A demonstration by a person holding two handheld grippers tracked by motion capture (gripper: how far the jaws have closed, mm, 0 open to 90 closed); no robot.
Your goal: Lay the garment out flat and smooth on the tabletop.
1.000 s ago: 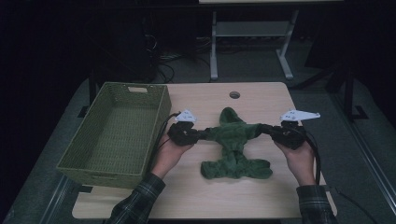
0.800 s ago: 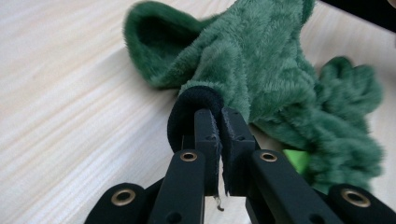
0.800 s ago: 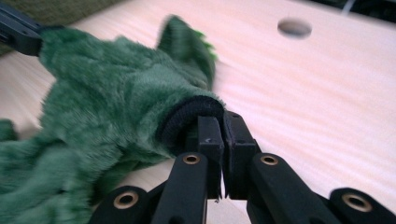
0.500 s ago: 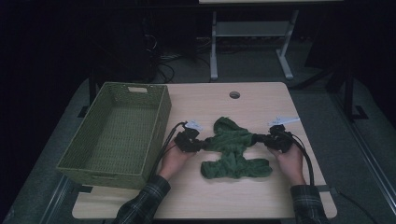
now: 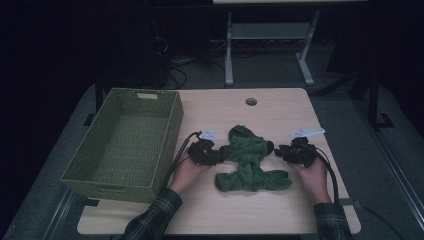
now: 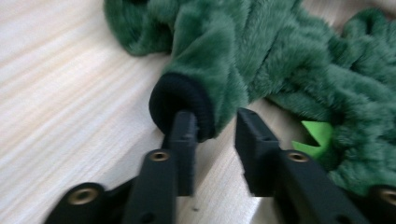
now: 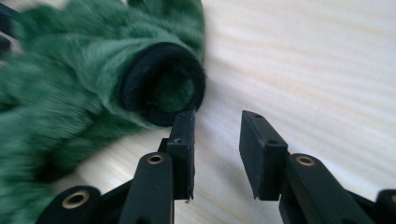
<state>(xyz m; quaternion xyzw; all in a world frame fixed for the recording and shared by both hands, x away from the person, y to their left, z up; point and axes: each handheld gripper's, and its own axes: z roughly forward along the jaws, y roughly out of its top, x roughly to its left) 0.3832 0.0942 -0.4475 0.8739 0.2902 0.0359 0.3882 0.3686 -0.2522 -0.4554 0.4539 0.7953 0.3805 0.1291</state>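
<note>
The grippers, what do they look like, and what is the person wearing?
Each gripper, left and right, is black with two flat, blocky jaws and brass-coloured rivets. A pale plate sits on top of each, and a black cable trails back past the hand. The sleeves are dark plaid.

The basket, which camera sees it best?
The high view shows the green basket whole, at the table's left, nothing inside. The two gripper views look at the fuzzy green garment's black cuffs and the tabletop instead.
</note>
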